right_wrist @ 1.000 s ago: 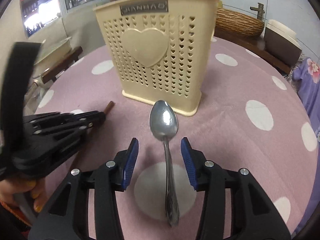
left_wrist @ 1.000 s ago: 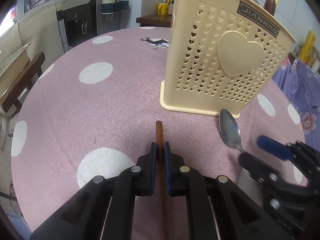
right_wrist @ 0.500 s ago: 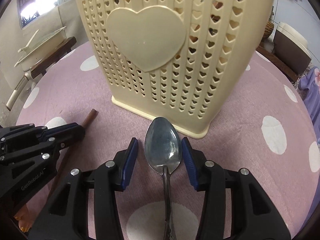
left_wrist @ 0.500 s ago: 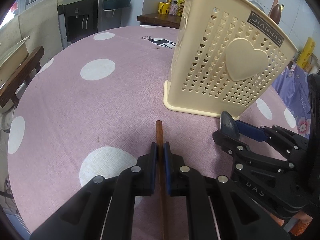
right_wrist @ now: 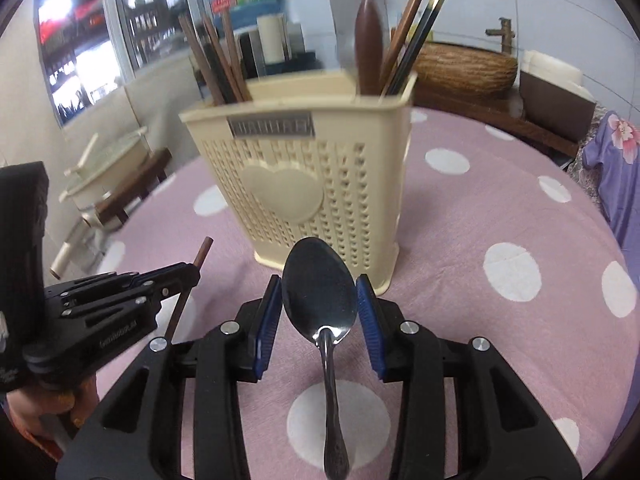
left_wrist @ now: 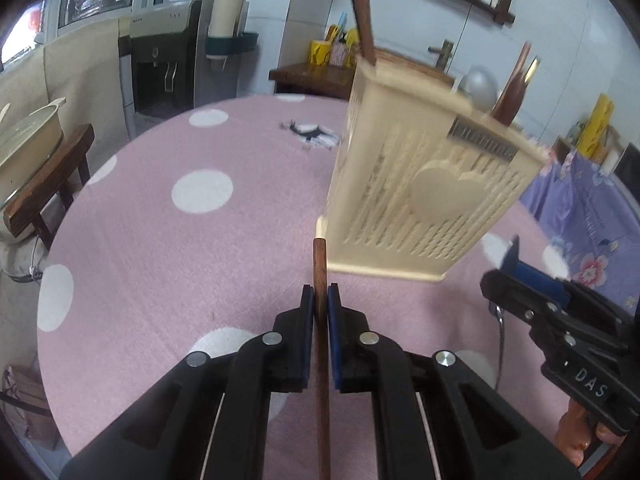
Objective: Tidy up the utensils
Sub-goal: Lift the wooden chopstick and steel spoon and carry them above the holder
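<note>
My left gripper (left_wrist: 320, 300) is shut on a brown wooden chopstick (left_wrist: 320, 264), whose tip points toward the base of the cream heart-pattern utensil holder (left_wrist: 420, 200). My right gripper (right_wrist: 319, 292) is shut on a metal spoon (right_wrist: 320, 280), with the blue pads pressing on both sides of its bowl and the handle hanging back toward the camera. The holder (right_wrist: 304, 184) stands just beyond the spoon. Several chopsticks (right_wrist: 220, 60) and a dark brown utensil (right_wrist: 368, 48) stick out of it. In the right wrist view the left gripper (right_wrist: 188, 276) and its chopstick (right_wrist: 202, 254) are at the lower left.
The round table (left_wrist: 160, 260) wears a pink cloth with white dots. A wooden stool with a white pot (left_wrist: 28, 140) stands off its left edge. A woven basket (right_wrist: 464, 68) and a side table sit behind. A purple flowered cloth (left_wrist: 592, 208) lies to the right.
Both grippers have risen, carrying the chopstick and the spoon off the cloth. The right pads have closed onto the spoon's bowl. The holder's top and its contents have come into view.
</note>
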Demonstrator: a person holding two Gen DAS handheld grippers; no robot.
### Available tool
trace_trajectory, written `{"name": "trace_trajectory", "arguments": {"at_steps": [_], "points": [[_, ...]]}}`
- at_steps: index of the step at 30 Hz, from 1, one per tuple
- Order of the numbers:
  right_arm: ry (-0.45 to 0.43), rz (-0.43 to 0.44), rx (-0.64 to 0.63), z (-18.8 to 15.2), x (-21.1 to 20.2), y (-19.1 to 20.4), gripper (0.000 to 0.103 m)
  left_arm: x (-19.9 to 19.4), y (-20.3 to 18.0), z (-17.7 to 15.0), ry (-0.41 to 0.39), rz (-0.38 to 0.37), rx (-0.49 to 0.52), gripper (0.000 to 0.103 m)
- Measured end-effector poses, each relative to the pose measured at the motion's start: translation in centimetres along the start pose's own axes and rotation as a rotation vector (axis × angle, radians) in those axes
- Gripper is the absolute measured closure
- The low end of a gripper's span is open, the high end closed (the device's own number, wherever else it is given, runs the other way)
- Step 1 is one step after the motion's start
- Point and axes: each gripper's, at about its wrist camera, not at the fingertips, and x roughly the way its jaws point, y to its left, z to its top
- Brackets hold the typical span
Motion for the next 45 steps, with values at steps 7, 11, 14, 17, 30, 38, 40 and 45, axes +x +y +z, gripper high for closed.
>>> {"name": "trace_trajectory", "arguments": {"at_steps": [7,11,14,17,30,38,40,45], "points": [[-0.084,0.012,0.014,0.0,-5.4,0.0,0.065,-6.7,-0.7,2.2,-0.165,-0.050,0.022,0.095],[-0.095,0.003,0.022,-0.2,-6.4,0.1,0.065,-8.5,-1.3,2.6,-0.209,-0.051,0.043,0.095],[-0.100,0.006,0.034,-0.3,-6.8,0.1,0.065,-8.9,-1.3,3.0,-0.217,-0.060,0.043,0.095],[-0.108,0.012,0.027,-0.2,-7.1,0.3,0.065,-9.5,-1.1,3.2,-0.229,-0.065,0.041,0.095],[-0.119,0.055,0.031,-0.7,-7.3,0.6,0.065,-10.4,-0.1,3.3,-0.224,-0.132,0.017,0.095],[-0.163,0.065,0.016,2.1,-8.6,0.8,0.065,-12.7,-0.8,5.7,-0.287,-0.159,0.047,0.095],[-0.189,0.062,0.004,3.4,-9.2,1.1,0.065,-13.5,-1.2,6.9,-0.311,-0.168,0.062,0.095],[-0.312,0.047,-0.021,8.7,-12.2,1.9,0.065,-16.8,-3.3,12.0,-0.422,-0.176,0.112,0.095]]}}
